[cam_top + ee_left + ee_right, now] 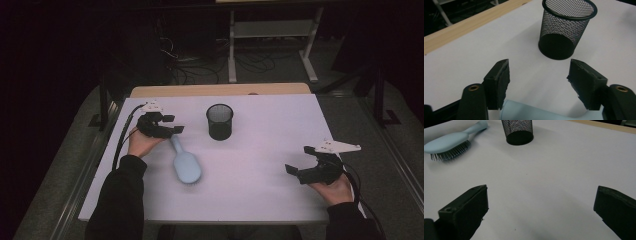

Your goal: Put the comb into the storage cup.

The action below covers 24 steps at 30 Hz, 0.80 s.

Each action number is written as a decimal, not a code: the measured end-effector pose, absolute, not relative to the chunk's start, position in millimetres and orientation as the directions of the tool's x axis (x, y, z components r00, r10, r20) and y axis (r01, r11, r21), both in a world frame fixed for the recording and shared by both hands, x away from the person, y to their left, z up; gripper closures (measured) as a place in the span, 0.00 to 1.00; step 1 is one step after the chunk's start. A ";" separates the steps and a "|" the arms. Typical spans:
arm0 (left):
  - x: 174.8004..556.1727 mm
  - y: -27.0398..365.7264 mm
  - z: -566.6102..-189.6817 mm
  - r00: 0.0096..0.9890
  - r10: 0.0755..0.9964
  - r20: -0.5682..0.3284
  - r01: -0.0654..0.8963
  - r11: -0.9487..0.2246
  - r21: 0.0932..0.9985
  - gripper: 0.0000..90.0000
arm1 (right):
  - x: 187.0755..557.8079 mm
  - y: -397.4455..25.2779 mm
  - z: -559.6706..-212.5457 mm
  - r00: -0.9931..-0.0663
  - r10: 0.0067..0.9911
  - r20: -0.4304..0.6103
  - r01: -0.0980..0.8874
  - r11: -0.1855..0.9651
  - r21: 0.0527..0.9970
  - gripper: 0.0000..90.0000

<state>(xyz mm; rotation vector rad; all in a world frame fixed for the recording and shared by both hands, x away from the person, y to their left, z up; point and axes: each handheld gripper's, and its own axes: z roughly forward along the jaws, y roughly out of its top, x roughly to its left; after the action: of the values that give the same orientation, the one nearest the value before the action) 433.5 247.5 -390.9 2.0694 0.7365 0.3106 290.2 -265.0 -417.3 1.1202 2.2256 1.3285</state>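
Hairbrush point(186, 165), light blue, lies bristles-down on the white table point(265, 165), near the black mesh cup point(219, 121). Left gripper point(172, 125) stands spread wide over its handle end, gripping nothing. Right gripper point(299, 161) hangs fully spread above bare table, well apart.

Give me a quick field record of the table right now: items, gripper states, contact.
hairbrush: light blue, lying on the white table, bristles down, handle toward the left gripper
mesh cup: black, upright, beyond the brush
left gripper: open, jaws either side of the brush handle, not closed on it
right gripper: open, holds nothing, apart from both items
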 end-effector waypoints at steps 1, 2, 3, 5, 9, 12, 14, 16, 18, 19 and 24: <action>434.3 247.4 -392.1 0.792 0.608 -0.056 0.388 -0.430 0.815 0.40 | 290.3 -264.8 -417.5 -0.643 0.757 0.117 0.463 0.263 0.846 0.00; 434.9 247.2 -393.1 0.792 0.608 -0.057 0.391 -0.434 0.811 0.41 | 290.3 -264.7 -417.6 -0.643 0.757 0.117 0.464 0.263 0.845 0.00; 435.4 247.0 -394.2 0.792 0.607 -0.059 0.394 -0.436 0.809 0.43 | 290.4 -264.7 -417.7 -0.643 0.757 0.118 0.465 0.263 0.846 0.00; 436.5 246.6 -395.9 0.795 0.604 -0.057 0.397 -0.446 0.802 0.45 | 290.2 -264.9 -417.5 -0.643 0.757 0.117 0.464 0.263 0.846 0.00; 437.9 245.2 -399.2 0.788 0.612 -0.061 0.412 -0.452 0.791 0.52 | 290.1 -265.2 -417.5 -0.643 0.757 0.118 0.463 0.261 0.847 0.00; 439.4 244.9 -402.6 0.782 0.620 -0.067 0.426 -0.453 0.783 0.57 | 290.1 -265.3 -417.3 -0.643 0.757 0.117 0.462 0.261 0.847 0.00; 440.1 244.1 -404.7 0.777 0.626 -0.067 0.436 -0.459 0.774 0.61 | 289.8 -265.7 -417.0 -0.641 0.758 0.121 0.464 0.258 0.847 0.00; 440.8 242.4 -406.5 0.773 0.632 -0.055 0.437 -0.469 0.768 0.63 | 289.7 -266.0 -416.9 -0.639 0.759 0.122 0.465 0.255 0.848 0.00; 441.1 241.1 -408.0 0.776 0.629 -0.052 0.437 -0.477 0.763 0.68 | 289.7 -266.1 -416.9 -0.639 0.759 0.122 0.465 0.255 0.848 0.00; 441.3 240.2 -408.8 0.776 0.629 -0.046 0.436 -0.482 0.760 0.70 | 289.7 -266.0 -416.9 -0.639 0.759 0.122 0.465 0.256 0.847 0.00; 442.9 237.1 -412.9 0.781 0.623 -0.051 0.445 -0.498 0.745 0.84 | 289.6 -266.0 -416.8 -0.640 0.759 0.121 0.465 0.256 0.848 0.00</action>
<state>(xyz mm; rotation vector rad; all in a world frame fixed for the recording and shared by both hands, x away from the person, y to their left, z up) 442.9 237.1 -412.9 2.1773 0.7895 0.2867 289.6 -266.0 -416.8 1.1266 2.2208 1.3319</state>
